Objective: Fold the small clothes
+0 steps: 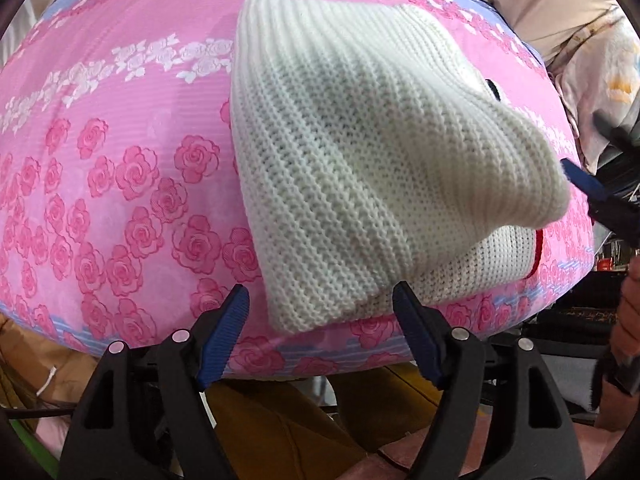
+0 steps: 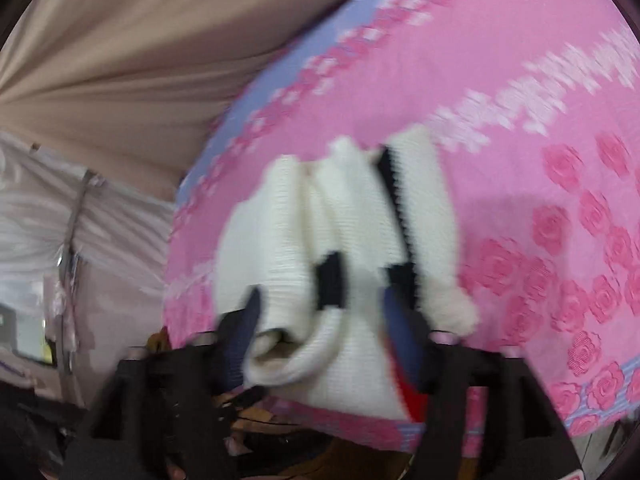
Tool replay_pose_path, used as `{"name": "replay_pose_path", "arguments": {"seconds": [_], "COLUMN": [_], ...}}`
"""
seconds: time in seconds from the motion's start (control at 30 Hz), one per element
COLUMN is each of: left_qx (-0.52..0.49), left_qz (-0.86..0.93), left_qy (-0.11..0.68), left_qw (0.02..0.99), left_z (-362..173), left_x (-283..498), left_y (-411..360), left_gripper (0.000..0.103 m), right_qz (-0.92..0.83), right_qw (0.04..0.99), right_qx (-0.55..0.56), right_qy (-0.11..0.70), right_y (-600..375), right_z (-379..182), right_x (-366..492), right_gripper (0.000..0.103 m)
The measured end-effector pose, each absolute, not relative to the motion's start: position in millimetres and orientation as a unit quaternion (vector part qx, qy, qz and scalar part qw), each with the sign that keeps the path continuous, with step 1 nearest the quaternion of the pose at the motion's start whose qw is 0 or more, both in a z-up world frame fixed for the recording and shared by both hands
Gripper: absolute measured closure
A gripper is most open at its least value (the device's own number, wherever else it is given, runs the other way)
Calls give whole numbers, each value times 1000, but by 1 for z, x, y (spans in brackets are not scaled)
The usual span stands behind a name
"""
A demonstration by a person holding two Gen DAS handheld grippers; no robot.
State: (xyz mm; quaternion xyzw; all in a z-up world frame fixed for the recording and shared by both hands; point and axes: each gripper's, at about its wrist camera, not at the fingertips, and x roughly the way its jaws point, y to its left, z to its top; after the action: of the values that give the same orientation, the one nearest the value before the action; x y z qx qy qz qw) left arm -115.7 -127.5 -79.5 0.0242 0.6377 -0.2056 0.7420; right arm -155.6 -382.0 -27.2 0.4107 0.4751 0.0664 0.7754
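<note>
A small white knit sweater [image 1: 340, 152] with black and red details lies on the pink rose-print cloth [image 1: 120, 140]. One layer is folded over and its right end is lifted. My left gripper [image 1: 322, 332] is open, its blue pads on either side of the sweater's near corner, not gripping. My right gripper shows in the left wrist view [image 1: 588, 188] at the sweater's lifted right end. In the blurred right wrist view the right gripper [image 2: 324, 344] has the sweater [image 2: 344, 272] bunched between its fingers.
The pink cloth [image 2: 540, 120] covers a raised padded surface whose near edge drops off just before my left gripper. Beige curtain [image 2: 120, 40] hangs behind. Brown and yellow items [image 1: 280, 432] lie below the edge. A patterned fabric [image 1: 600, 60] is at the far right.
</note>
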Motion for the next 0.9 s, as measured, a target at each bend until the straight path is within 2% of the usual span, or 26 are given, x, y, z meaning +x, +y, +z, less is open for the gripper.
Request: {"name": "replay_pose_path", "arguments": {"seconds": [0.13,0.17,0.2,0.23,0.27,0.37,0.43,0.5,0.6,0.7,0.73,0.77,0.8,0.83,0.9], "left_qx": [25,27,31,37,42,54,57,69,84,89,84,72,61,46,26], "left_qz": [-198,-198,-197,-196,-196,-199,-208,-210,-204,-200,-200,-204,-209,-216,-213], "left_qy": [642,642,640,637,634,625,623,623,631,627,622,613,606,596,581], "left_qw": [740,741,742,745,747,753,752,751,744,747,752,760,765,772,785], "left_z": [-82,-81,-81,-79,-77,-71,-69,-70,-74,-71,-66,-60,-53,-44,-32], "left_x": [-113,-112,-112,-111,-110,-108,-108,-108,-103,-100,-98,-98,-100,-100,-97], "left_y": [-127,-128,-129,-130,-130,-128,-129,-132,-136,-135,-134,-130,-126,-121,-114], "left_gripper": [31,31,31,31,31,31,27,27,27,27,28,28,28,28,26], "right_qz": [112,107,105,115,121,123,107,79,36,24,23,23,19,16,16], "right_qw": [762,754,748,741,739,781,799,808,765,752,761,776,788,795,797], "right_qx": [355,343,336,331,335,354,352,317,287,327,336,339,330,322,313], "right_qy": [530,550,563,572,572,500,475,490,576,572,554,532,519,514,517], "right_y": [-334,-323,-311,-303,-298,-315,-333,-343,-345,-348,-348,-351,-353,-356,-362], "right_z": [-35,-46,-56,-64,-63,-17,9,7,-60,-76,-67,-55,-47,-43,-46], "right_x": [-117,-108,-101,-100,-98,-114,-131,-147,-155,-161,-161,-160,-157,-155,-145], "right_gripper": [22,26,38,76,83,86,86,85,79,74,65,47,40,35,35]}}
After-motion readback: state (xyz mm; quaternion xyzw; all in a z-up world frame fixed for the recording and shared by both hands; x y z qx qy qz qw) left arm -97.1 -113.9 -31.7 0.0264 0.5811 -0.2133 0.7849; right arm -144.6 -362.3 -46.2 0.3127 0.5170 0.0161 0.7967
